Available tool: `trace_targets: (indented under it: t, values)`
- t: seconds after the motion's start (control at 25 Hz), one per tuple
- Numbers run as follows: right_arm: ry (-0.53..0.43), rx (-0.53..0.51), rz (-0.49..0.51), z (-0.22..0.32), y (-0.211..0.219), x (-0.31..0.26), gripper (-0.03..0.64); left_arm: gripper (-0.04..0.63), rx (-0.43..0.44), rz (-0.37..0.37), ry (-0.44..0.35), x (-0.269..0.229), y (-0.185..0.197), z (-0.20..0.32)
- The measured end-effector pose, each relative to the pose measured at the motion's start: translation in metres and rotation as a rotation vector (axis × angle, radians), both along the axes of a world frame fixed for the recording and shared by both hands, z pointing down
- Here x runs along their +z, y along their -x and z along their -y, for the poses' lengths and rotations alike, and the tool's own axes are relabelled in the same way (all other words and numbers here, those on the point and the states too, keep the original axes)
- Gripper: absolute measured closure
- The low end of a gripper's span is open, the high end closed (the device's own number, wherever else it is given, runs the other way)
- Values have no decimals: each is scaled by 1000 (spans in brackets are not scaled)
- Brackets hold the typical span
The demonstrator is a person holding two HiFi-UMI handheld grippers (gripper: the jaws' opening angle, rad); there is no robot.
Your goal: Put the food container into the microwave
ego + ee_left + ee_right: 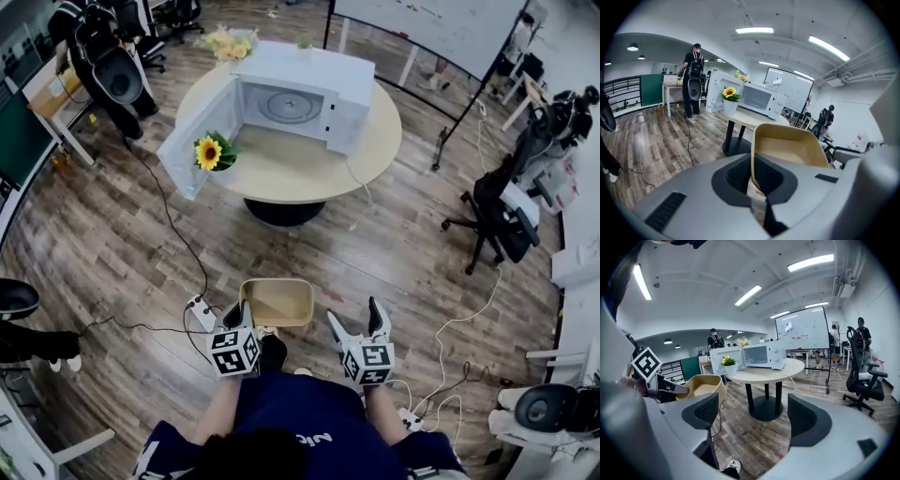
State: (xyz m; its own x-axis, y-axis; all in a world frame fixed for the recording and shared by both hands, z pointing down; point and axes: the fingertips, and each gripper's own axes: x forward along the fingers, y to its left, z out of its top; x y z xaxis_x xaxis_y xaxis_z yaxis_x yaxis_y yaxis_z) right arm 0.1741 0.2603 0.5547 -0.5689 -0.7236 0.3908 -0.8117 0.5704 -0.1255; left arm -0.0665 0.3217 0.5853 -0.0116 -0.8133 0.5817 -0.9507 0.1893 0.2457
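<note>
I judge the job at its carrying stage: the pick-up is done, and the walk to the oven, the placing and the release are left. My left tool [246, 311] is clamped on the near left rim of the tan, shallow, rounded-rectangle food container [277, 302]. In the left gripper view its dark pads [740, 176] pinch the thin wall from both sides, and the tray juts forward and a little to the right of the tool. The food container hangs in the air over the grey-brown plank floor [112, 253], low in front of me and well apart from the round, pale wooden surface [300, 169]. The white box-shaped microwave [300, 94] stands toward the far edge of that surface. Its door [192, 141] is swung wide past the left edge, the cavity looks bare, and a yellow sunflower in a small pot [208, 152] sits at the left edge beside the door. My right tool [356, 321] rides just beside the food container's right end without touching it, with its jaws spread apart and nothing between them but floor.
</note>
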Motion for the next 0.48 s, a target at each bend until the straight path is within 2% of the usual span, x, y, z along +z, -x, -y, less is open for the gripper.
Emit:
trace_targets:
  t: [0.24,0.48]
  values:
    - [9,32,-20,41,42,2,169,589,70,-3,-5,1,33,57]
    - [35,105,-20,75,69,11,173,589,129,8,7,5,65,105]
